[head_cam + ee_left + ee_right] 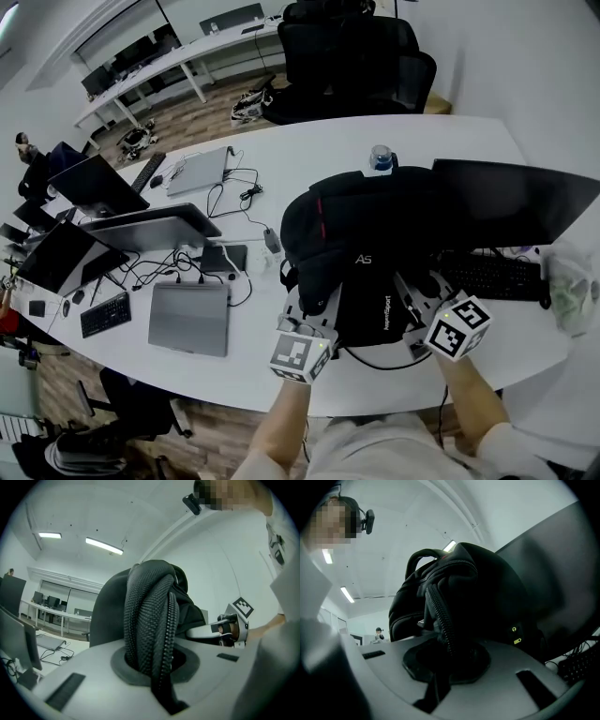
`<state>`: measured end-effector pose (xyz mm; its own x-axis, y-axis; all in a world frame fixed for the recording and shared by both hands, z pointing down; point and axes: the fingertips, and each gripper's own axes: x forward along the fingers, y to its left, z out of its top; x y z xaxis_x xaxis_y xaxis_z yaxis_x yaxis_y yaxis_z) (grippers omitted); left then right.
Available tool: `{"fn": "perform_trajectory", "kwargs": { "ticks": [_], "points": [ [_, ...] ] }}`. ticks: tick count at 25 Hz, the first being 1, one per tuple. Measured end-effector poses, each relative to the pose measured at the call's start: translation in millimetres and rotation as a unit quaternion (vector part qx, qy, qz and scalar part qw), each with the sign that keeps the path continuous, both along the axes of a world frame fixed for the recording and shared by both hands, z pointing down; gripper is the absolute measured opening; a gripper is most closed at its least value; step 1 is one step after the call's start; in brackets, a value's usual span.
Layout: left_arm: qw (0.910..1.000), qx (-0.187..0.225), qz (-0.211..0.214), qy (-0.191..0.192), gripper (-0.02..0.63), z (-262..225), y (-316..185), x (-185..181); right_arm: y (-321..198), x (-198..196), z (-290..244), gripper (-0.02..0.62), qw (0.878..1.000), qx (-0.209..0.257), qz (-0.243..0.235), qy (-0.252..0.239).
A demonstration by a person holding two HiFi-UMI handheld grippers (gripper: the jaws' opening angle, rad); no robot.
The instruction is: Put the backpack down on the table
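A black backpack (366, 248) with a red trim line lies over the white table (281, 375), close to its front edge; I cannot tell whether its base touches the tabletop. My left gripper (305, 307) is shut on the backpack's left side, where a black mesh and zipper edge (150, 620) is pinched between its jaws. My right gripper (419, 298) is shut on the bag's right side, clamping a zipper seam (440, 616). The left gripper view also shows the right gripper (229, 627) beyond the bag.
A dark monitor (511, 202) and a black keyboard (492, 277) sit just right of the bag. A water bottle (381, 157) stands behind it. Laptops (189, 317), cables (234, 192) and more screens fill the table's left. Black office chairs (356, 56) stand beyond.
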<state>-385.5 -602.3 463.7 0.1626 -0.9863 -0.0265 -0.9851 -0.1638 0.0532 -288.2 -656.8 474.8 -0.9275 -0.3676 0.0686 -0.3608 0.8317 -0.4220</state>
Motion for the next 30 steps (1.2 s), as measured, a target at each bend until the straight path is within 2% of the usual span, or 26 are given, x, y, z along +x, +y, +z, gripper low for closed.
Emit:
{"fn": "perform_trajectory", "kwargs": {
  "ticks": [6, 12, 17, 21, 25, 30],
  "points": [
    [0.9999, -0.005, -0.009, 0.002, 0.028, 17.1, -7.5, -16.1, -5.5, -15.8, 11.8, 0.026, 1.0, 0.024, 0.007, 0.008],
    [0.9997, -0.008, -0.02, -0.015, 0.031, 39.0, -12.6, -18.8, -6.2, -15.3, 27.8, 0.031, 0.997, 0.069, 0.042, 0.019],
    [0.9995, 0.008, -0.023, -0.02, 0.034, 50.5, -8.0, -24.2, -3.9, -17.1, 39.2, 0.058, 0.991, 0.117, 0.067, 0.013],
    [0.9995, 0.025, -0.016, -0.005, 0.035, 51.4, -3.9, -24.9, -1.6, -15.6, 41.9, 0.067, 0.986, 0.141, 0.083, 0.006],
    [0.9991, 0.041, -0.01, 0.002, 0.038, 52.7, -1.9, -24.9, -0.9, -14.9, 43.4, 0.074, 0.984, 0.151, 0.089, 0.001],
    [0.9995, 0.031, -0.01, 0.0, 0.051, 50.0, 3.7, -23.2, 1.9, -12.9, 46.4, 0.08, 0.986, 0.144, 0.08, -0.006]
  ]
}}
